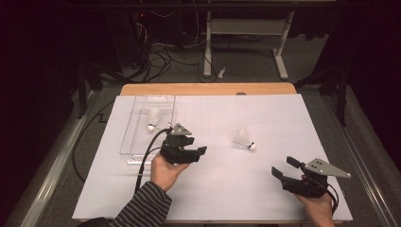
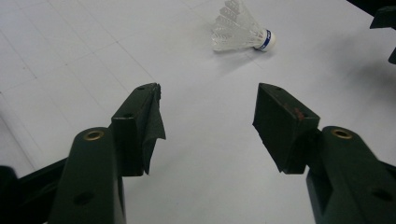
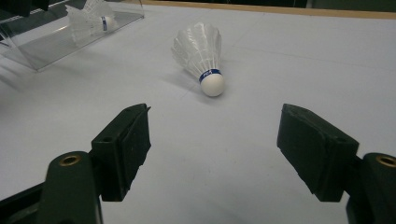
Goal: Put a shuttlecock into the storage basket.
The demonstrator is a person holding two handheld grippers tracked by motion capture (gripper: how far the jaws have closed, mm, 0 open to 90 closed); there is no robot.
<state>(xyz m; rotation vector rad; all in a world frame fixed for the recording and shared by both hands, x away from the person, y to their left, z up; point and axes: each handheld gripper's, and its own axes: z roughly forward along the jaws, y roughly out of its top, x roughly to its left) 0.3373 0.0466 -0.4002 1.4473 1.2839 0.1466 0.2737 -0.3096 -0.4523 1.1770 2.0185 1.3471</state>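
- Left gripper (image 1: 197, 152): held by the person's left hand (image 1: 165, 171) over the white table sheet (image 1: 227, 189), just in front of the clear tray (image 1: 142, 137). In the left gripper view (image 2: 208, 112) its two black jaws stand wide apart with only bare sheet between them; nothing is gripped.
- Right gripper (image 1: 283, 169): held by the right hand (image 1: 317, 205) near the sheet's right front corner, well apart from the left gripper. In the right gripper view (image 3: 212, 140) its jaws are spread wide and hold nothing.
- Loose shuttlecock (image 1: 244, 139): lies on its side on the sheet between the two grippers, touched by neither. Its white cork points toward the right gripper (image 3: 201, 56); the left gripper view shows it ahead of the jaws, cork to the right (image 2: 243, 29).
- Second shuttlecock (image 1: 152, 118): lies inside the clear tray, cork toward the person; also seen at the upper left of the right gripper view (image 3: 91, 21).
- Wooden table edge (image 1: 208, 89): borders the far side of the sheet.
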